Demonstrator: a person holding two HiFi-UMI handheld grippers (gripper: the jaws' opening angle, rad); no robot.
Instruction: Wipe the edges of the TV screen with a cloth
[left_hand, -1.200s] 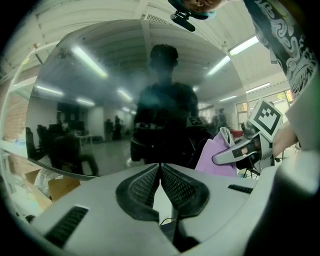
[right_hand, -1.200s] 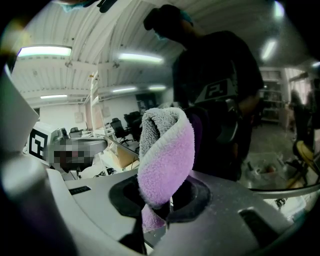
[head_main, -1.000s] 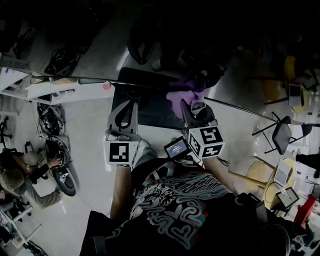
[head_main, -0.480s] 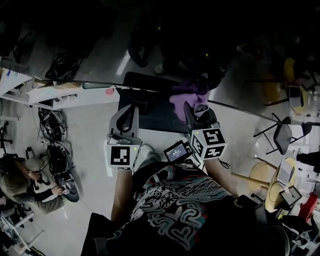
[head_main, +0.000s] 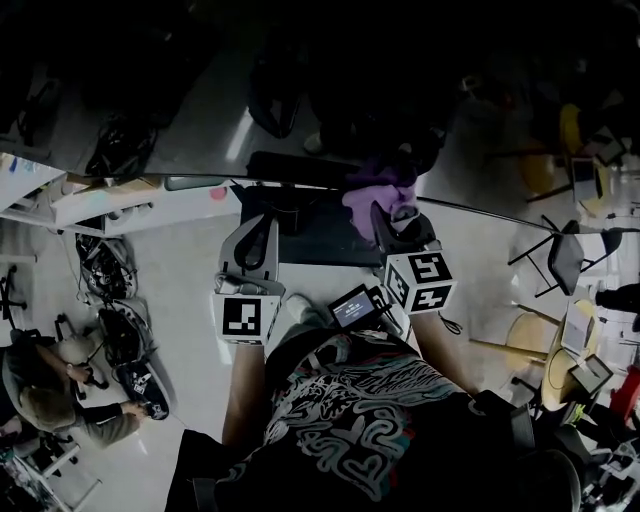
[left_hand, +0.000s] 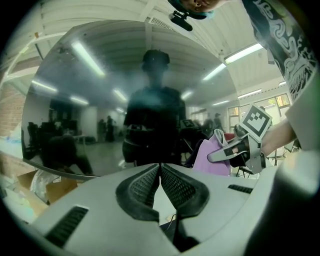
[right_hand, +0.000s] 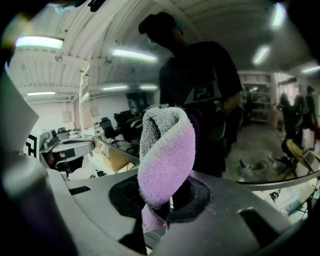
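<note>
On my left, the left gripper (head_main: 260, 220) sits with its jaws pressed together and nothing between them, pointing at the TV screen (left_hand: 85, 100), which fills its view with a dim reflection of the room. From the head view the screen shows as a thin edge (head_main: 480, 212) with its long axis running left to right across the picture, above the black base (head_main: 300, 230). The cloth (head_main: 375, 192) is bunched against that edge, right of the middle. In the right gripper view, the cloth (right_hand: 167, 155) stands up out of the jaws with its long axis pointing away along them, its top curling over to the left. It is fleecy, lilac on one face and grey on the other, and folded into a thick roll. The right gripper (head_main: 392, 215) is clamped on its lower end. Compared with a second ago, the cloth and right gripper sit a little further right in the head view, while the left gripper has barely shifted.
</note>
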